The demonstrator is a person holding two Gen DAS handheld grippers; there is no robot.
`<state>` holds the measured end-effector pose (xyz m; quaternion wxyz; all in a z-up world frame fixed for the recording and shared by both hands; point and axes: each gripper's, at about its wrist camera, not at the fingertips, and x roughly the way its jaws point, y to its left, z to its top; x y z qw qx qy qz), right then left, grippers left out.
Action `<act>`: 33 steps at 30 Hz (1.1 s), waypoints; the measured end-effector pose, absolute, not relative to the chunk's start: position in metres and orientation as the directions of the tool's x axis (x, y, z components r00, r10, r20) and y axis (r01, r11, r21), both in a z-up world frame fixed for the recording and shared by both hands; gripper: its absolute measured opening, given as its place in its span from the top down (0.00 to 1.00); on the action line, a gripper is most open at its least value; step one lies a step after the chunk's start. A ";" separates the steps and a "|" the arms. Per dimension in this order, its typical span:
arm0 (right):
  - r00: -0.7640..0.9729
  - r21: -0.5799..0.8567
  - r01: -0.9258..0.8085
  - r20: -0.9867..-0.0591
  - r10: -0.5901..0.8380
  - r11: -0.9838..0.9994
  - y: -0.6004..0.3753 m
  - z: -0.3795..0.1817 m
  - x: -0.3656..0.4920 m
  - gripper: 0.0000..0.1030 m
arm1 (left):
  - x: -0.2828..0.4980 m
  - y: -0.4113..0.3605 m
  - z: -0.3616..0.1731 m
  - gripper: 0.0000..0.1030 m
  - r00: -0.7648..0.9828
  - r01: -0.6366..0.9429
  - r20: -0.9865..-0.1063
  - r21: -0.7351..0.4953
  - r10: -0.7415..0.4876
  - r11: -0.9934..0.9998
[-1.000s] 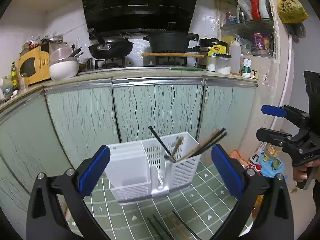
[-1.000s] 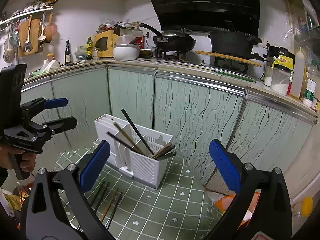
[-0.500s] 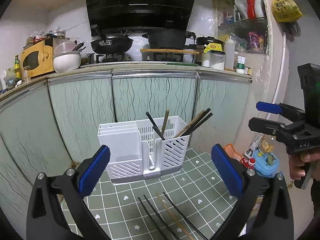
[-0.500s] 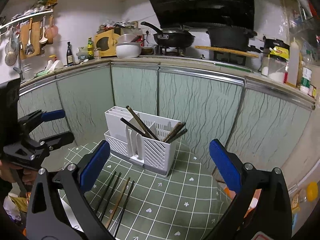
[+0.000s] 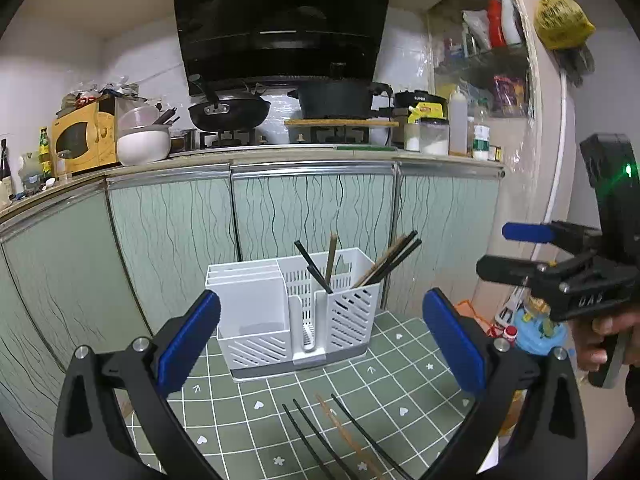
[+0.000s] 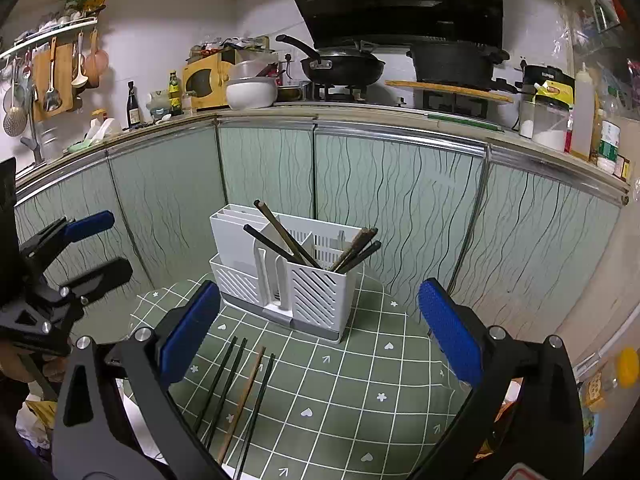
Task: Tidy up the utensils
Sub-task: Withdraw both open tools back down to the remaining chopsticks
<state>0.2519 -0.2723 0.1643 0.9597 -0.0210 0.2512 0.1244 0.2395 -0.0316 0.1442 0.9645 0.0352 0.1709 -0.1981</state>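
Observation:
A white slotted utensil holder (image 5: 296, 312) (image 6: 292, 276) stands at the far side of a green checked mat (image 5: 256, 404) (image 6: 360, 380). Several dark and wooden chopsticks lean out of its middle and right compartments (image 5: 384, 260) (image 6: 356, 246). Several loose chopsticks (image 5: 340, 436) (image 6: 240, 396) lie on the mat in front of it, three black and one brown. My left gripper (image 5: 320, 340) hangs open above the mat, holding nothing. My right gripper (image 6: 316, 328) is also open and empty, to the right of the left one; each shows in the other's view (image 5: 516, 252) (image 6: 96, 244).
Green wavy-patterned cabinet doors (image 5: 288, 216) stand close behind the holder. The counter above carries a wok (image 5: 228, 112), a black pot (image 5: 336, 98), a white bowl (image 5: 142, 146) and jars. Bottles and clutter (image 5: 532, 324) lie on the floor at the right.
Both grippers have drawn back and up from the holder, which now looks smaller and farther. More of the mat and the loose chopsticks has come into view. Both stay open.

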 end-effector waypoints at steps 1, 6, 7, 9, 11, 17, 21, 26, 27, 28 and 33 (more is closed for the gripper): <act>0.843 0.018 -0.248 -0.489 0.225 0.969 -0.272 0.165 0.252 0.07 | 0.239 -0.029 0.147 0.04 0.874 0.378 -0.333 0.004 -0.355 0.926; 0.846 -0.019 -0.233 -0.497 0.193 0.972 -0.269 0.158 0.244 0.07 | 0.236 -0.015 0.145 0.04 0.888 0.330 -0.331 -0.022 -0.318 0.944; 0.847 -0.028 -0.221 -0.501 0.178 0.975 -0.270 0.154 0.240 0.07 | 0.233 -0.010 0.141 0.04 0.888 0.322 -0.336 -0.035 -0.315 0.946; 0.847 -0.040 -0.185 -0.513 0.139 0.982 -0.271 0.144 0.234 0.07 | 0.230 -0.005 0.135 0.04 0.884 0.316 -0.349 -0.044 -0.311 0.948; 0.841 -0.039 -0.173 -0.525 0.127 0.984 -0.272 0.134 0.228 0.07 | 0.226 -0.002 0.127 0.04 0.881 0.305 -0.366 -0.042 -0.299 0.951; 0.831 -0.062 -0.198 -0.540 0.134 0.978 -0.268 0.098 0.210 0.07 | 0.211 0.001 0.095 0.04 0.875 0.291 -0.412 0.022 -0.256 0.957; 0.824 -0.072 -0.211 -0.550 0.138 0.975 -0.264 0.073 0.202 0.07 | 0.204 0.004 0.073 0.04 0.861 0.291 -0.441 0.021 -0.253 0.956; 0.824 -0.090 -0.209 -0.553 0.126 0.974 -0.257 0.049 0.192 0.07 | 0.195 0.007 0.052 0.04 0.858 0.280 -0.457 0.029 -0.236 0.960; 0.824 -0.090 -0.209 -0.553 0.126 0.974 -0.257 0.049 0.192 0.07 | 0.192 0.007 0.048 0.04 0.857 0.281 -0.457 0.030 -0.237 0.959; 0.823 -0.093 -0.209 -0.554 0.123 0.974 -0.256 0.046 0.190 0.07 | 0.190 0.007 0.045 0.04 0.857 0.282 -0.457 0.033 -0.237 0.959; 0.815 -0.074 -0.211 -0.564 0.133 0.975 -0.252 0.027 0.182 0.07 | 0.175 0.003 0.026 0.04 0.868 0.274 -0.450 0.081 -0.210 0.958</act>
